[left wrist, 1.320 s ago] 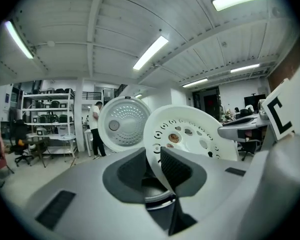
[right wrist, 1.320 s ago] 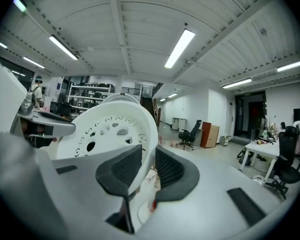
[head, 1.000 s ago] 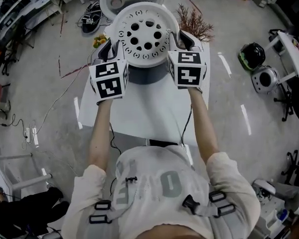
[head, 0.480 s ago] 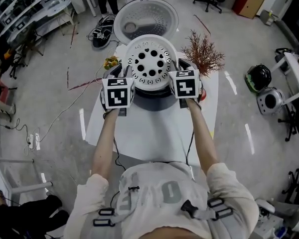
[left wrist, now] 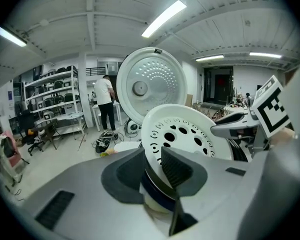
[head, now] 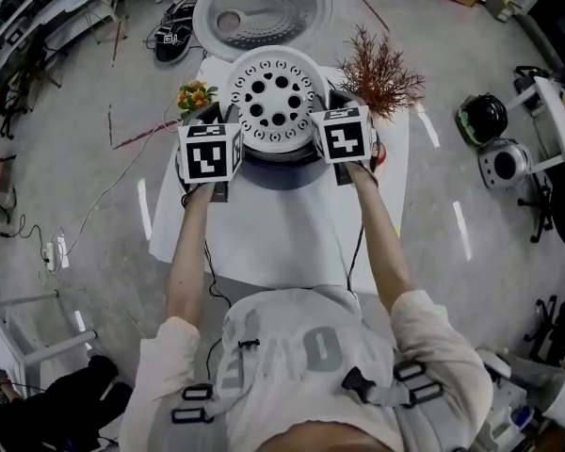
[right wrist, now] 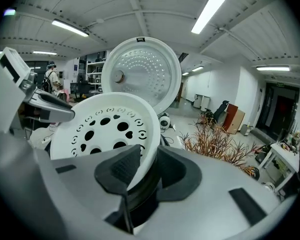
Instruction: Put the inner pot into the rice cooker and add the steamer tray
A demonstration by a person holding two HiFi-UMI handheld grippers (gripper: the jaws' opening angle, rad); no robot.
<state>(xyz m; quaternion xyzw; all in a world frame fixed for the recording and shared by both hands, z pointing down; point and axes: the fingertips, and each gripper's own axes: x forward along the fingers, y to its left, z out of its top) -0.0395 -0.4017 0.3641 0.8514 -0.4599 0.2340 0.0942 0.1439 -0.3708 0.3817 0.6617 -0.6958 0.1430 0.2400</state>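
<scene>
The white perforated steamer tray (head: pixel 278 97) sits tilted over the mouth of the grey rice cooker (head: pixel 282 173) on the white table (head: pixel 273 238). My left gripper (head: pixel 224 121) is shut on the tray's left rim (left wrist: pixel 182 134), which runs between its pads (left wrist: pixel 175 168). My right gripper (head: pixel 331 117) has the right rim (right wrist: pixel 105 129) between its jaws, which are opening while the pads still touch the rim. A dark pot rim (right wrist: pixel 140 196) shows just under the tray. The cooker's lid (head: pixel 262 12) stands open behind.
A dried red-brown plant (head: pixel 379 69) stands at the table's back right and orange flowers (head: pixel 195 94) at the back left. Cables lie on the floor at the left. Round appliances (head: pixel 494 149) sit on the floor at the right. A person (left wrist: pixel 106 106) stands far off.
Both grippers have come down with the steamer tray, from above the cooker to its mouth. The tray now hides most of the cooker's opening.
</scene>
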